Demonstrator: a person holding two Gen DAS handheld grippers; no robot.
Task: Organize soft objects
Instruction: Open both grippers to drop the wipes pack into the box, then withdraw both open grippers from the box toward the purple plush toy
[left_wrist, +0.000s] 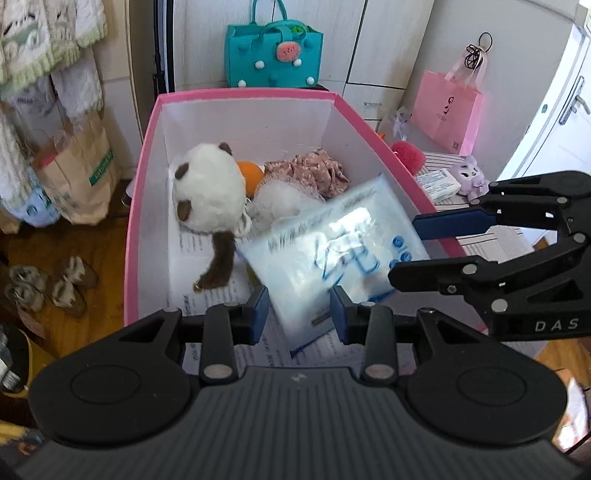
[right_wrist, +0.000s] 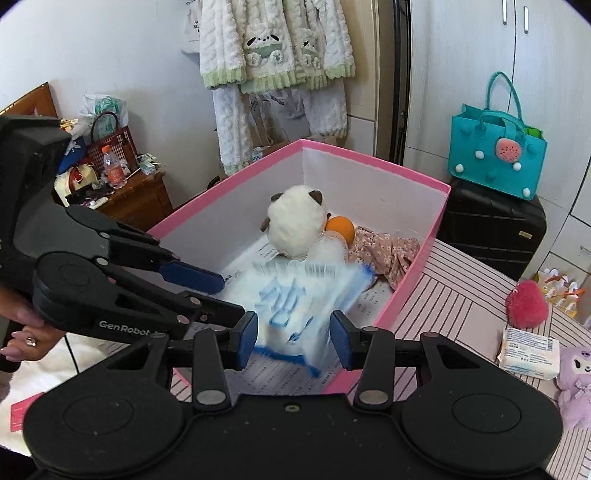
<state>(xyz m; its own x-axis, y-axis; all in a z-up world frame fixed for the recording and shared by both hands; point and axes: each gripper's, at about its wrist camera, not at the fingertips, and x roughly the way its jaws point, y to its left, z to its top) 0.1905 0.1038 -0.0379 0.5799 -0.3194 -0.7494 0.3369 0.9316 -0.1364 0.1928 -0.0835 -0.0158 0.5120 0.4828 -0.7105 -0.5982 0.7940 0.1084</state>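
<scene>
A soft blue-and-white plastic pack (left_wrist: 332, 251) (right_wrist: 295, 295) hangs blurred low over the near end of the pink box (left_wrist: 243, 94) (right_wrist: 369, 155). My left gripper (left_wrist: 299, 314) (right_wrist: 232, 299) is shut on its near left corner. From the right side, my right gripper (right_wrist: 293, 339) (left_wrist: 406, 253) grips its other edge. Further back in the box lie a panda plush (left_wrist: 207, 192) (right_wrist: 295, 225), an orange ball (left_wrist: 251, 175) (right_wrist: 341, 227), a white fluffy piece (left_wrist: 277, 199) and a floral cloth (left_wrist: 314, 173) (right_wrist: 388, 254).
On the striped table (right_wrist: 461, 295) right of the box lie a red fluffy toy (right_wrist: 526, 302), a tissue pack (right_wrist: 528, 350) and a purple plush (right_wrist: 576, 380). A teal bag (right_wrist: 495, 155) stands on a black suitcase (right_wrist: 491, 229). A hand (right_wrist: 22, 332) holds the left gripper.
</scene>
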